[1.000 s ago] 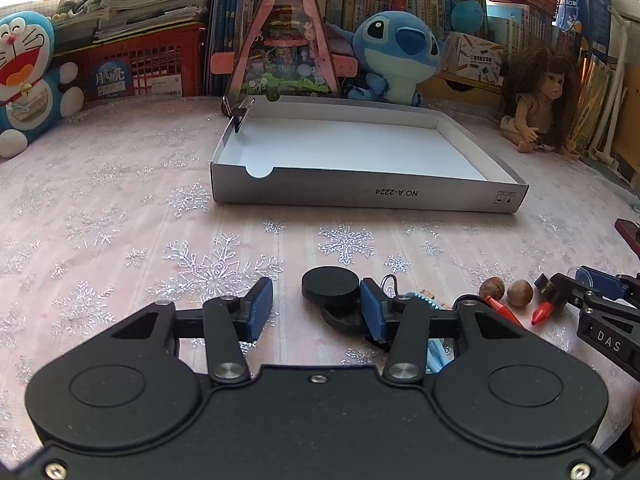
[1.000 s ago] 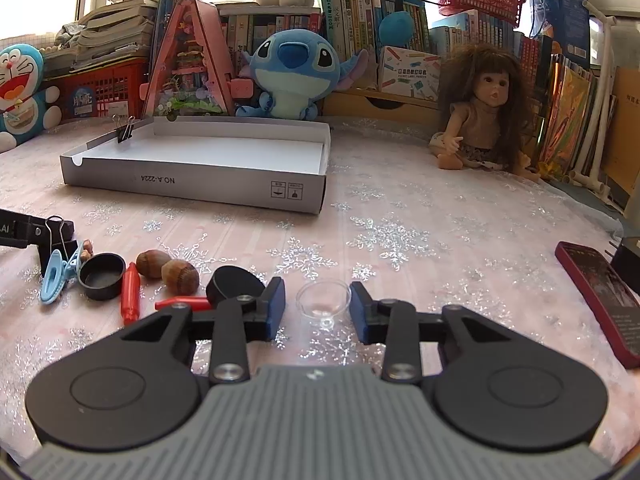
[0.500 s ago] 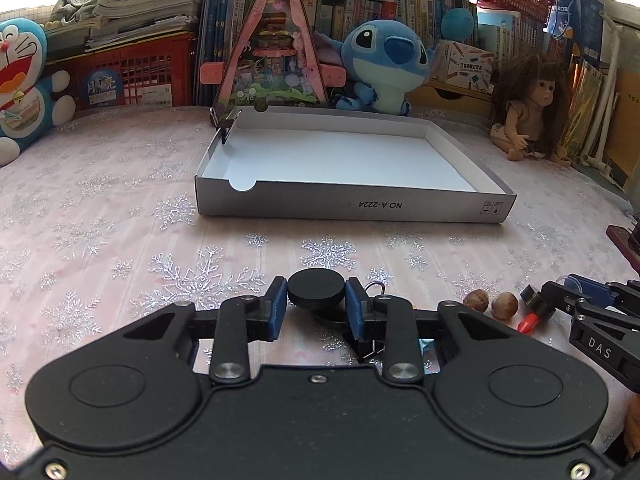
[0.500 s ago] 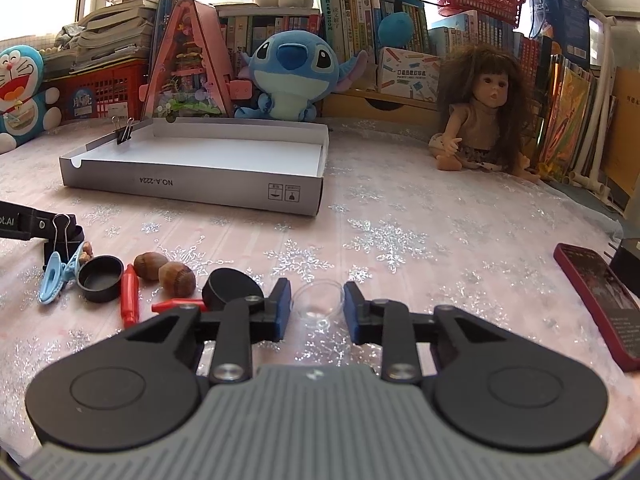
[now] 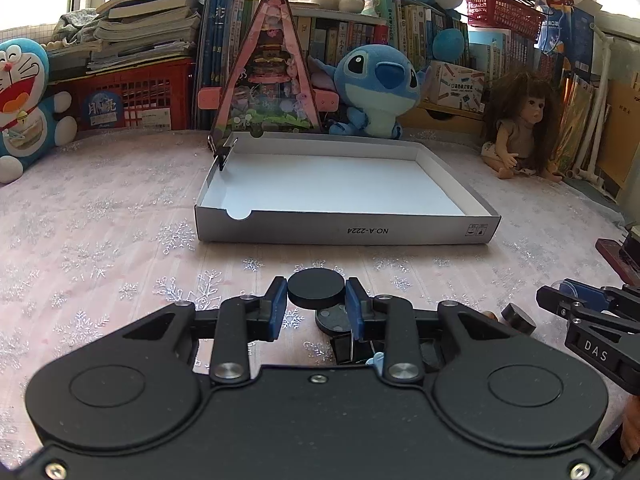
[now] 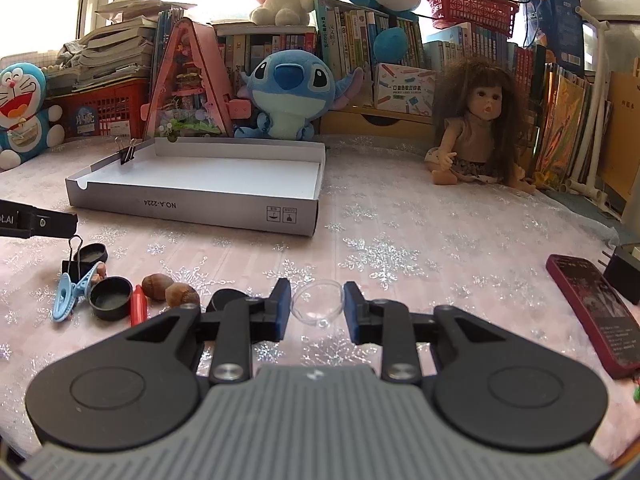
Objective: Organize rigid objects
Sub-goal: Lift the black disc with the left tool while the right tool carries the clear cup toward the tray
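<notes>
Home room, bookshelves (image 6: pixel 280 48), plush toys (image 6: pixel 288 92), doll (image 6: pixel 476 128), snowflake tablecloth (image 6: pixel 400 248)

The right gripper (image 6: pixel 317 307) has its blue pads pressed on a small clear plastic cup (image 6: pixel 318 307), lifted off the pink snowflake-patterned tablecloth (image 6: pixel 420 248). Beyond the cup lies the shallow grey cardboard box lid (image 6: pixel 192 204); left of the cup are two brown nuts (image 6: pixel 170 290) and a black round cap (image 6: pixel 111 298).
</notes>
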{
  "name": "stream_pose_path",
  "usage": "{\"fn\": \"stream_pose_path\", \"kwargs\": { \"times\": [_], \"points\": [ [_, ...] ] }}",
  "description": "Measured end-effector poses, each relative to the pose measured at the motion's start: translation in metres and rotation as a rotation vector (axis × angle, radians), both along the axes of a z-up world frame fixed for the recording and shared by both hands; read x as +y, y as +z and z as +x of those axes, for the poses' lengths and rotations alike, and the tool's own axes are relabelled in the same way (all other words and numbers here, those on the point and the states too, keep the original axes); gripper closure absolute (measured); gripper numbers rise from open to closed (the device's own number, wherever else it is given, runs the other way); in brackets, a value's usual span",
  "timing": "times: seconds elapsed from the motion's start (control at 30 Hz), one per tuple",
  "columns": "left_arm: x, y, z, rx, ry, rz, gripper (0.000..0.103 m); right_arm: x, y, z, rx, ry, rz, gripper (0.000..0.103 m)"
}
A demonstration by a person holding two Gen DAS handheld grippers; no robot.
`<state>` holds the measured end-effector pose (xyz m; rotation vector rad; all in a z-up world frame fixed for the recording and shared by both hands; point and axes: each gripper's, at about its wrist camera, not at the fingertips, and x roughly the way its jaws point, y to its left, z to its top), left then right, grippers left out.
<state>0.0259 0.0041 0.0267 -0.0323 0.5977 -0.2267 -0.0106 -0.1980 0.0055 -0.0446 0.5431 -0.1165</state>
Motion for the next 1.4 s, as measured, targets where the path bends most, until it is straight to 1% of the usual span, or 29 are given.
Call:
{"fn": "stream_pose_path", "kwargs": {
  "times": [0.67, 1.03, 1.27, 1.4],
  "points": [
    [0.001, 0.000, -0.004, -0.002, -0.003, -0.006, 0.073, 0.005, 0.000, 0.000, 0.002, 0.015, 0.006, 0.069],
    [0.005, 0.014, 0.002, -0.021, 0.002, -0.019, 0.073, 0.006, 0.011, 0.008, -0.017, 0.026, 0.040, 0.069],
    [0.005, 0.028, 0.014, -0.050, 0.004, -0.031, 0.073, 0.002, 0.026, 0.022, -0.040, 0.025, 0.077, 0.070],
    [0.004, 0.037, 0.025, -0.054, 0.004, -0.043, 0.073, -0.001, 0.034, 0.036, -0.032, 0.028, 0.116, 0.070]
  ]
}}
